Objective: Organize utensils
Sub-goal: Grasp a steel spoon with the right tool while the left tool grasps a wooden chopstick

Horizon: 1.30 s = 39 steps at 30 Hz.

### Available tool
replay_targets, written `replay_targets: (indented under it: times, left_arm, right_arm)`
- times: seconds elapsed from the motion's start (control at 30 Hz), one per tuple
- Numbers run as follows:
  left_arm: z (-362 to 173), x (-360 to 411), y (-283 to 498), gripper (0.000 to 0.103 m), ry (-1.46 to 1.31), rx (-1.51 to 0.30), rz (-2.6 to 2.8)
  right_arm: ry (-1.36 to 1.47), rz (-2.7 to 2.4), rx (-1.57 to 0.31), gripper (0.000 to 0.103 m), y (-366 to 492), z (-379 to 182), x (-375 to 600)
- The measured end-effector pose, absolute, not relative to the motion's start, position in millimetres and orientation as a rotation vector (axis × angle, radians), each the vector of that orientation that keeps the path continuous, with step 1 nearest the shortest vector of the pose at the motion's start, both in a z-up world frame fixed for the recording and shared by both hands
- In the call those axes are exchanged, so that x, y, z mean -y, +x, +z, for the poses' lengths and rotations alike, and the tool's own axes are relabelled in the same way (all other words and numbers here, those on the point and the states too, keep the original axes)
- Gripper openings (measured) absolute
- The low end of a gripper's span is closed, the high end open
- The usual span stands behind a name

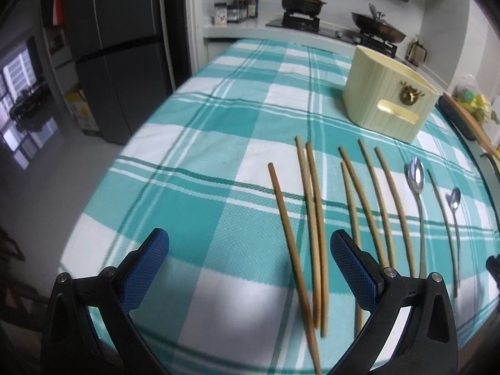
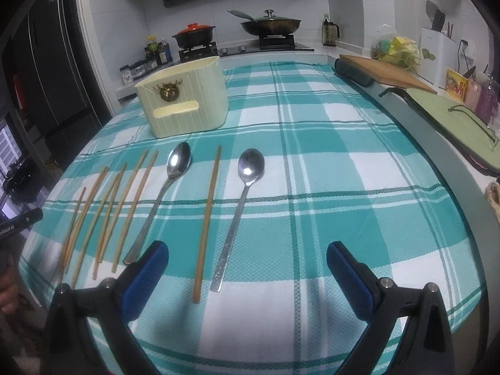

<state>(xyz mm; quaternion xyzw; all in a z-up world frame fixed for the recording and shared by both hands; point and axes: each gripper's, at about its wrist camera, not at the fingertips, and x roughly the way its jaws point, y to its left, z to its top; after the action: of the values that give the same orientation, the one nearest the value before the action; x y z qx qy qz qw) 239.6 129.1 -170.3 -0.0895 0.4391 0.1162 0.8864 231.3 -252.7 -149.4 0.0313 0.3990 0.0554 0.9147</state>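
Observation:
Several wooden chopsticks (image 1: 312, 218) lie side by side on the teal checked tablecloth (image 1: 218, 125); they also show in the right wrist view (image 2: 109, 209). Two metal spoons (image 2: 247, 200) (image 2: 162, 197) lie to their right, with a single chopstick (image 2: 207, 215) between them. A cream utensil holder (image 2: 184, 106) stands behind them; it also shows in the left wrist view (image 1: 387, 100). My left gripper (image 1: 250, 250) is open and empty above the near ends of the leftmost chopsticks. My right gripper (image 2: 247, 259) is open and empty above the handle of the right spoon.
A wooden cutting board (image 2: 387, 72) and a green mat (image 2: 450, 115) lie off the table's right edge. A stove with a black pot (image 2: 193, 37) and a wok (image 2: 268, 25) stands behind. A dark fridge (image 1: 118, 47) is at the left.

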Motion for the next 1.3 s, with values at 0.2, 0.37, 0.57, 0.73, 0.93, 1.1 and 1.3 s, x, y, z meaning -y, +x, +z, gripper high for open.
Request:
replay_targets:
  times: [0.2,0.37,0.57,0.73,0.93,1.1,1.3]
  left_arm:
    - [-199.4,-136.3,276.4,0.103,-0.203,-0.981,0.261]
    - [-214.8,-144.4,285.0,0.103,-0.212,-1.009,0.31]
    - [-222.1,-145.3,282.9,0.103,-0.168,-1.021,0.314]
    - [-222.9,-147.6,287.0,0.103,-0.134,-1.033,0.261]
    - [-223.5,-155.7,297.8,0.103,-0.101,-1.099,0.172]
    - [-223.3,-152.6,302.5,0.102,-0.126,-1.132,0.212]
    - [-213.9,-134.6,310.9,0.059,-0.105,-1.101,0.181]
  right_arm:
    - [0.062,0.074,-0.847,0.101,261.5,-161.3,252.5]
    - [0.082,0.068,-0.857,0.101,288.1,-164.4,249.7]
    - [0.078,0.033,-0.883,0.085,317.2,-177.6,243.6]
    - [-0.018,0.035,-0.929,0.074,336.2,-197.5,222.0]
    - [-0.042,0.014,-0.944,0.074,346.6,-198.7,223.2]
    - [-0.042,0.032,-0.941,0.074,345.8,-198.9,226.9]
    - [-0.043,0.016,-0.939,0.074,351.4,-198.5,223.7]
